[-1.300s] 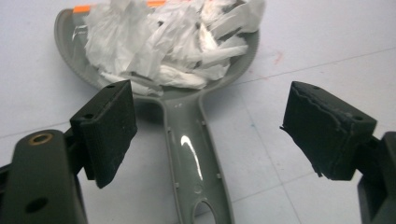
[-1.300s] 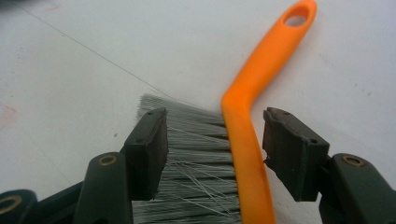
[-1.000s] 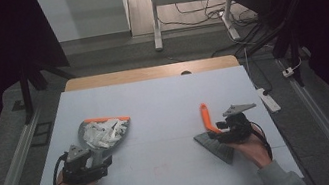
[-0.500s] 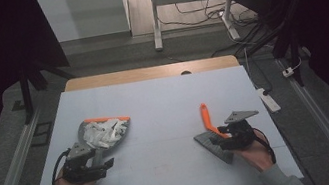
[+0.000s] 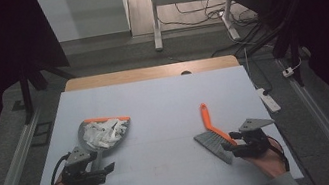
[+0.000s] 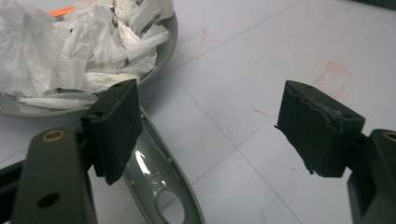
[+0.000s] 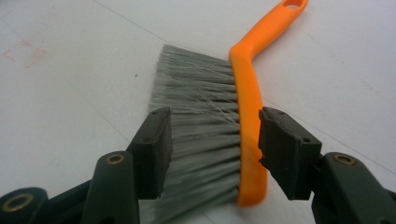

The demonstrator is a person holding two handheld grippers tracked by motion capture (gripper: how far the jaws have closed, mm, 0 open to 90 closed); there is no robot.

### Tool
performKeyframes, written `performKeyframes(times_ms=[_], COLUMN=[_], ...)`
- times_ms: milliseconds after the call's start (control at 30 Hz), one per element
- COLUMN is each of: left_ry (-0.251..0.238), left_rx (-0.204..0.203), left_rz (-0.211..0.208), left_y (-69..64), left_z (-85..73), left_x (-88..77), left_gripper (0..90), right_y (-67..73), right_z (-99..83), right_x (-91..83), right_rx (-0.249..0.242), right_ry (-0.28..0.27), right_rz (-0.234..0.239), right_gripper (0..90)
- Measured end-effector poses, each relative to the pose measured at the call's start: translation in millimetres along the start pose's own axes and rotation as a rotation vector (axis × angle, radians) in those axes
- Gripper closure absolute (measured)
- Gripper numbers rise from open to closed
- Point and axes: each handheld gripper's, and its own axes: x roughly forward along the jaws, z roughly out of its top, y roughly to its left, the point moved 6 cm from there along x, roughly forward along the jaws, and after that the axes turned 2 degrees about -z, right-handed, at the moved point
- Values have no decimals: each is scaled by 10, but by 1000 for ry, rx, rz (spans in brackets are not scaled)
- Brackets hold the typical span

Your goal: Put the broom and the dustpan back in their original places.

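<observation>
A sweeping job pauses: the dustpan (image 5: 103, 133), heaped with torn paper (image 5: 102, 132), lies at the near left of the surface (image 5: 165, 107), its handle beside the left tongs (image 6: 205, 126), which gape and hold nothing. The right tongs (image 7: 215, 149), jaws just closing, straddle the brush (image 5: 215, 137) at near right without pinching it. Next, it seems, they must close squarely across the orange spine.

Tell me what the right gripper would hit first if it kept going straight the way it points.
The right gripper would likely meet the brush first: its open jaws, which have just been closing, already straddle the grey bristles and orange back. Whether the pads touch it yet is unclear.
</observation>
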Motion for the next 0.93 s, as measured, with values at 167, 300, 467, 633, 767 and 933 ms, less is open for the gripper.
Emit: performKeyframes(times_ms=[167,300,467,633,767,933], left_ry=[1,-3,5,7,9,16], left_rx=[6,7,4,-3,-2,-1], left_rz=[-4,-6,-1,1,-3,-7], left_y=[-18,-28,-25,-14,-23,-59], left_z=[-9,-6,-9,-16,-18,-28], left_x=[7,1,10,6,11,18], left_gripper=[230,236,235,237,237,236], right_y=[-52,-79,-65,-65,-73,-74], right_z=[-69,-116,-96,-92,-85,-72], right_x=[-82,-88,-62,-27,-30,-40], right_rx=[-2,0,-8,-13,-12,-11], right_ry=[-14,-2,4,9,5,-3], right_rz=[-7,-6,-4,-8,-8,-8], right_gripper=[456,459,460,460,460,460])
